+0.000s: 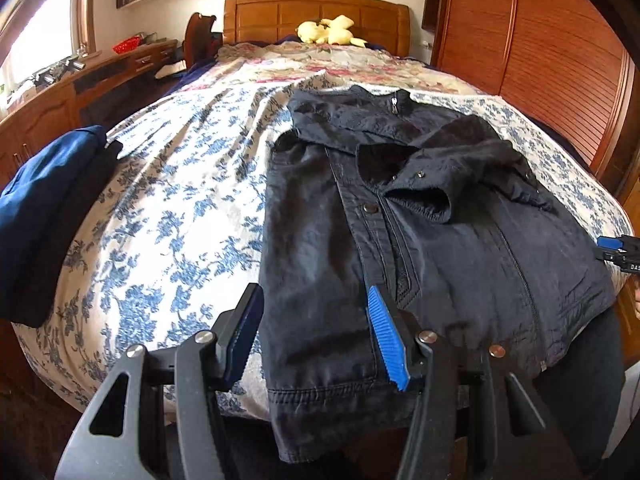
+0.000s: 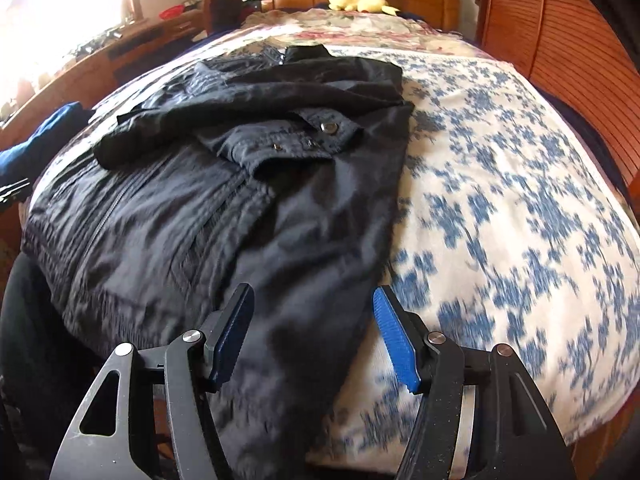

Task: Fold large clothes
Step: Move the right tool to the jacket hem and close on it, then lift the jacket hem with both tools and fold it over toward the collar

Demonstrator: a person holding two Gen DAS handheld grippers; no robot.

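Observation:
A dark navy jacket (image 1: 420, 240) lies on the bed, collar toward the headboard, both sleeves folded in across its front. Its hem hangs over the near bed edge. My left gripper (image 1: 316, 336) is open and empty, its jaws standing over the jacket's lower left corner. My right gripper (image 2: 316, 336) is open and empty over the jacket's (image 2: 240, 208) lower right corner; its tip also shows at the right edge of the left wrist view (image 1: 620, 252).
The bed has a blue-flowered cover (image 1: 172, 200). A folded blue garment (image 1: 48, 208) lies at the bed's left edge. A yellow plush toy (image 1: 328, 30) sits by the wooden headboard. A slatted wooden wardrobe (image 1: 552, 52) stands on the right, a desk (image 1: 80, 84) on the left.

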